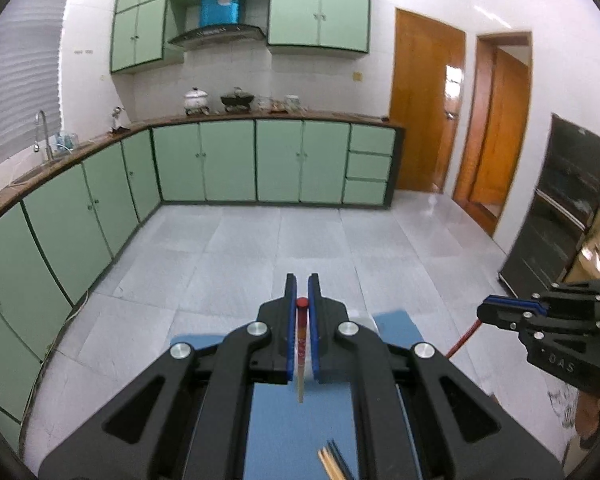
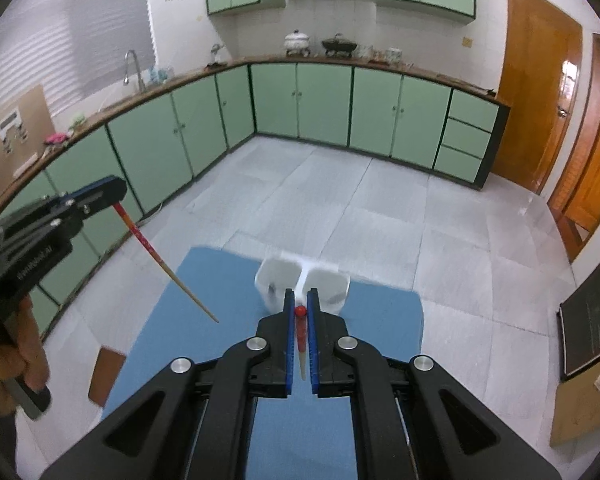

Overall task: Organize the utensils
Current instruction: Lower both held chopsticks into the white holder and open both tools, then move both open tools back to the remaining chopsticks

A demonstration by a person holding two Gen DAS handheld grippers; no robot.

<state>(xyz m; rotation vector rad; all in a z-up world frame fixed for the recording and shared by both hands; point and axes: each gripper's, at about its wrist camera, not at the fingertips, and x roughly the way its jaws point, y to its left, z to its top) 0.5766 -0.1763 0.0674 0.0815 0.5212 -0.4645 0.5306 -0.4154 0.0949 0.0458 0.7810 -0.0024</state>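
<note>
My left gripper [image 1: 302, 285] is shut on a chopstick [image 1: 301, 344] with a red top end and a pale wooden tip that hangs down over the blue mat [image 1: 292, 420]. My right gripper [image 2: 300, 297] is shut on a matching red-topped chopstick [image 2: 301, 340]. Just beyond it on the blue mat [image 2: 220, 280] stands a white two-compartment holder [image 2: 324, 280], blurred. In each view the other gripper shows at the side, raised above the mat: the right gripper [image 1: 483, 314] with its chopstick [image 1: 464, 338], and the left gripper [image 2: 116, 194] with its chopstick [image 2: 160, 260].
Several loose chopsticks [image 1: 332, 462] lie on the mat near the bottom edge. A brown board [image 2: 106, 372] sits off the mat's left side. A person's hand [image 2: 30, 348] grips the left handle. Green floor cabinets [image 2: 300, 100], grey tiled floor and wooden doors [image 2: 540, 92] lie beyond.
</note>
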